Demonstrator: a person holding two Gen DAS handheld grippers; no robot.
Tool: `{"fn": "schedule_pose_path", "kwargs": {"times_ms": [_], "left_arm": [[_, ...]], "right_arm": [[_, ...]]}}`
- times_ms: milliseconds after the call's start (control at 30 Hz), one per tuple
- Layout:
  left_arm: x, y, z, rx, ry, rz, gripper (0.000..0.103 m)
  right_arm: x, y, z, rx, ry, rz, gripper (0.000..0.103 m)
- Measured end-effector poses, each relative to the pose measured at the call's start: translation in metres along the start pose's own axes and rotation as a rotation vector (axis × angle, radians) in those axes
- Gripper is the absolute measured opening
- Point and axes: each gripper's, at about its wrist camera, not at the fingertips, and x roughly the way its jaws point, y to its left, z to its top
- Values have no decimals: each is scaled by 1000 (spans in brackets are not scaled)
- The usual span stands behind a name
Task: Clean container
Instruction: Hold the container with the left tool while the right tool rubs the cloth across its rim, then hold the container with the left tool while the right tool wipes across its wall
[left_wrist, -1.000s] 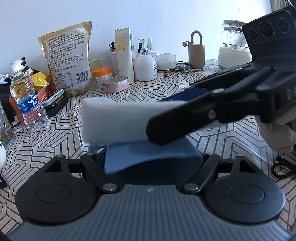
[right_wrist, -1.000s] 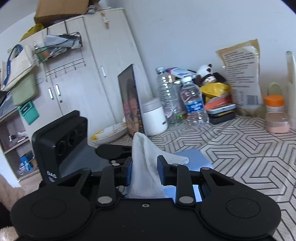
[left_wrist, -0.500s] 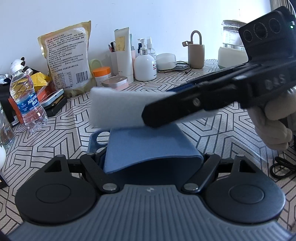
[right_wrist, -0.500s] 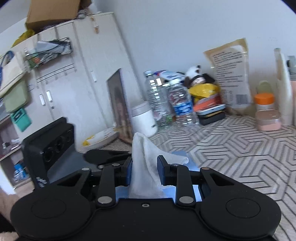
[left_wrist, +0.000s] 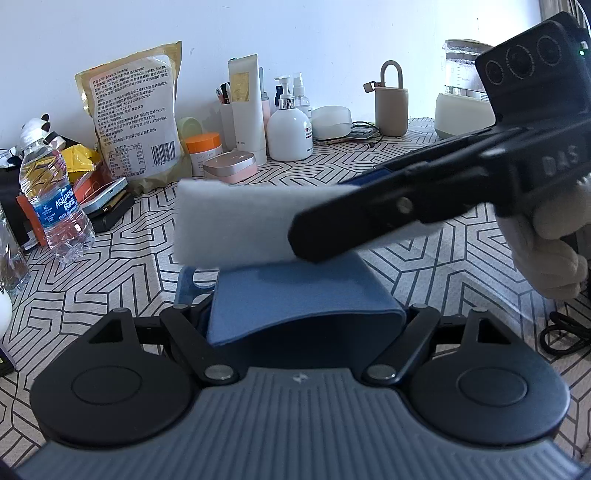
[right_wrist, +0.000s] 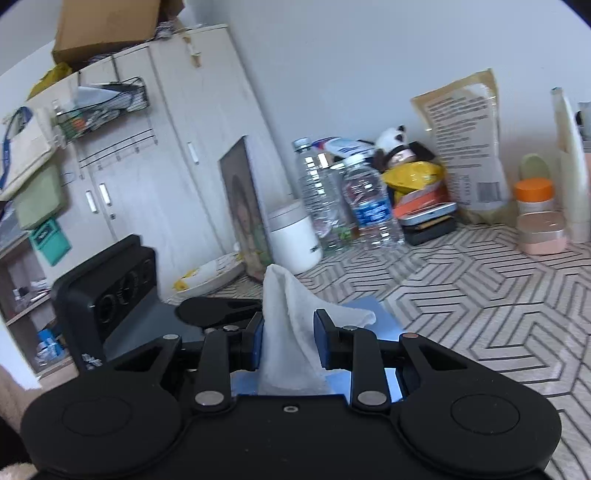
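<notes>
Geometric-patterned tabletop carries clutter along the wall. Left tool grips the blue container at its near rim. Right tool, clenched on the white wipe, has dropped back toward the container after lifting; wiping continues.

The cloth was white, the container blue, the desk patterned in black-and-white geometric lines, the tongs black.
</notes>
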Motion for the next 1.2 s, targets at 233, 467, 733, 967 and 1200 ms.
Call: {"fn": "schedule_pose_path", "kwargs": {"times_ms": [233, 467, 733, 967, 1200], "left_arm": [[0, 1, 0, -1, 0, 0, 80], [0, 1, 0, 1, 0, 1, 80], [0, 2, 0, -1, -1, 16, 79], [-1, 2, 0, 4, -10, 15, 79], [-1, 1, 0, 5, -10, 16, 79]], "right_arm": [[-1, -1, 0, -3, 1, -6, 32], [0, 6, 0, -45, 10, 8, 32], [-5, -5, 1, -32, -20, -222, 40], [-6, -6, 1, 3, -13, -206, 41], [-8, -6, -1, -15, -32, -288, 33]]}}
